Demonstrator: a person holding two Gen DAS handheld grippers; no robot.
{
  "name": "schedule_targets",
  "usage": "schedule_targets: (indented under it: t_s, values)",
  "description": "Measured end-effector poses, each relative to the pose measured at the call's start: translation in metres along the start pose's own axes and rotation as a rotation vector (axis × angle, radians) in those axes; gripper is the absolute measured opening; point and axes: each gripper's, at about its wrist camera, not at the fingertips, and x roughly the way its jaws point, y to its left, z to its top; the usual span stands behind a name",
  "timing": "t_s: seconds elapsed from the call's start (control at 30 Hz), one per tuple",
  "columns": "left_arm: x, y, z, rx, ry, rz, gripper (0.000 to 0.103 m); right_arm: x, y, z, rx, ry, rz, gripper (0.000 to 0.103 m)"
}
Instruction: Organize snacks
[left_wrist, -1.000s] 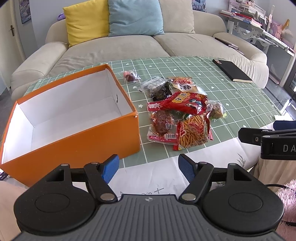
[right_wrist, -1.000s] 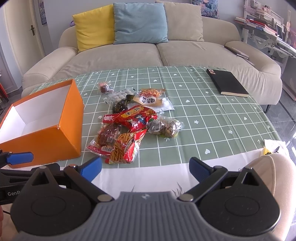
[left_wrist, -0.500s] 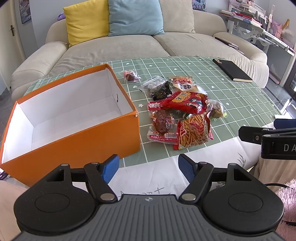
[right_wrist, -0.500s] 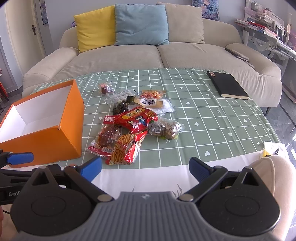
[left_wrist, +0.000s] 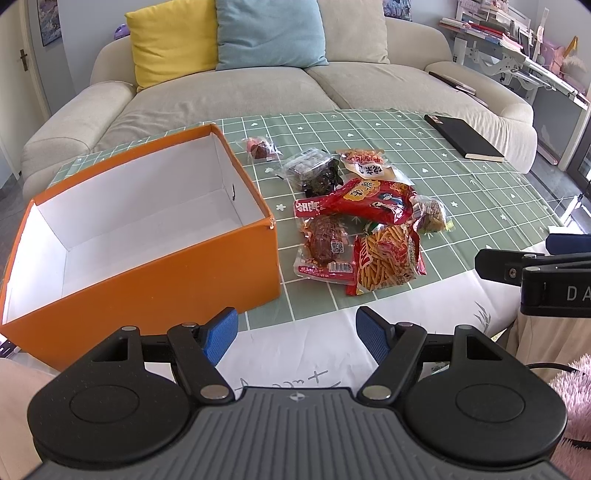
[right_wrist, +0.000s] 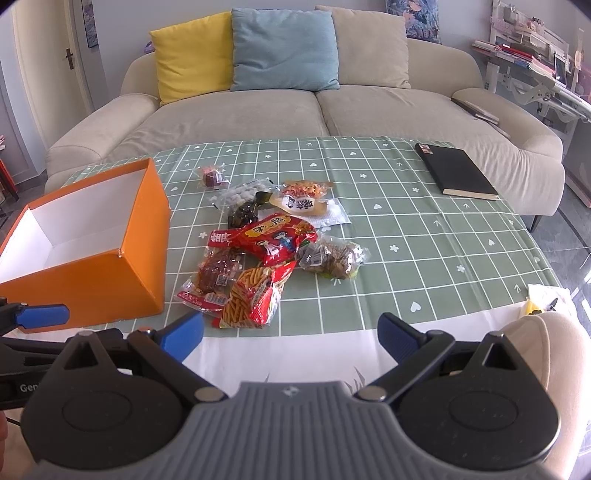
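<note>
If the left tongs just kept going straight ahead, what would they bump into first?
Probably the bag of stick-shaped snacks at the near edge of the pile. The open left tongs point over bare tablecloth toward it, though depth is hard to judge.

Beige sofa (right_wrist: 317, 110), yellow cushion (right_wrist: 192, 55), blue cushion (right_wrist: 284, 48), daylight

Red bag (left_wrist: 364, 201) overlaps meat pack (left_wrist: 325, 245), hiding its top
</note>
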Motion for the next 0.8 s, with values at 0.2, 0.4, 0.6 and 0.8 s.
schedule_targets:
  t_s: [0.2, 0.4, 0.6, 0.8]
  values:
    - [-0.0003, -0.0009, -0.0036, 0.004, -0.002, -0.007, 0.085, 0.0004, 0.0009, -0.0008, 0.0, 0.002, 0.001, 0.097]
    - [0.0009, -0.002, -0.0004, 0.009, 0.008, -0.011, 0.085, 0.0009, 0.0015, -0.0014, -0.001, 0.003, 0.002, 0.098]
    - [0.001, -0.002, -0.0004, 0.009, 0.008, -0.011, 0.085, 0.0022, 0.0029, -0.003, -0.001, 0.008, 0.004, 0.098]
    - [0.0017, -0.0029, -0.0016, 0.016, 0.009, -0.015, 0.085, 0.0027, 0.0034, -0.0032, 0.001, 0.009, 0.004, 0.098]
